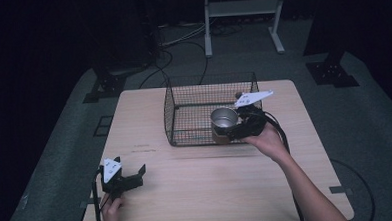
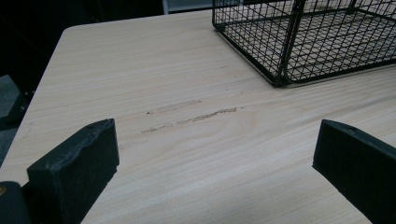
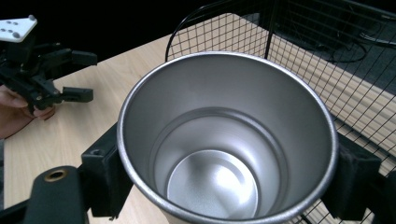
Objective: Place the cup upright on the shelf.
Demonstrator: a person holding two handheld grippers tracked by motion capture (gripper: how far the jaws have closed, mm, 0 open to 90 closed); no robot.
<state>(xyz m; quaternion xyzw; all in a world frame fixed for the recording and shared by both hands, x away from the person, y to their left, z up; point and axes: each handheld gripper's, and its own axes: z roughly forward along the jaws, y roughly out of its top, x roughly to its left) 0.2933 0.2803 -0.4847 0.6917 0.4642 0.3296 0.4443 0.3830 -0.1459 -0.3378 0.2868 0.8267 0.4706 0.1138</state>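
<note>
Steel cup (image 1: 224, 120) sits upright in your right hand-held gripper (image 1: 233, 130), jaws clamped on its outer wall just under the rim, at the near edge of the wire basket (image 1: 184, 113), seemingly clear of the basket floor. It looks rigid and light for its size, being empty, but the smooth metal wall is likely slippery and tapers downward, so a hold high by the rolled lip should resist sliding best. Your left hand-held gripper (image 1: 131, 174) rests on the bench (image 1: 212, 190), well apart from the basket, jaws spread wide with nothing between them.
</note>
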